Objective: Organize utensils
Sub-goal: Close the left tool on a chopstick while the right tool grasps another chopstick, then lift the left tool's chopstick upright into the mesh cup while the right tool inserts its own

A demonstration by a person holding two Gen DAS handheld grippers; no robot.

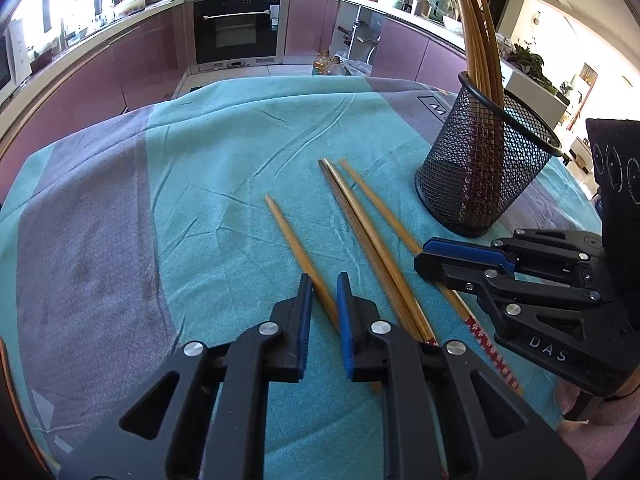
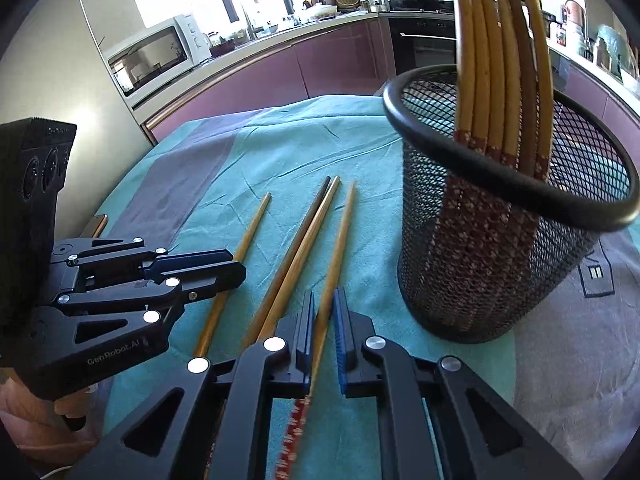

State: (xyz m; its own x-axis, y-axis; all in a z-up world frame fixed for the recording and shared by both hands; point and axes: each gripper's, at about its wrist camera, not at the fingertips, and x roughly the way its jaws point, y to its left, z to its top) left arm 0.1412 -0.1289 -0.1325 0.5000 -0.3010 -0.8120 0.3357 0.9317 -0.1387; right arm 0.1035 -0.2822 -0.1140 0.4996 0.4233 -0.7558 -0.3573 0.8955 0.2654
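Several wooden chopsticks lie side by side on the teal and grey cloth. My left gripper straddles the leftmost chopstick, its jaws narrowly apart around it. My right gripper straddles the rightmost chopstick, its jaws close around it; it also shows in the left wrist view. A pair of chopsticks lies between those two. A black mesh holder stands at the right with several chopsticks upright in it; it also shows in the right wrist view.
The cloth covers a table whose far edge drops toward a kitchen with purple cabinets and an oven. A microwave stands on the counter. A phone-like object lies at the cloth's left edge.
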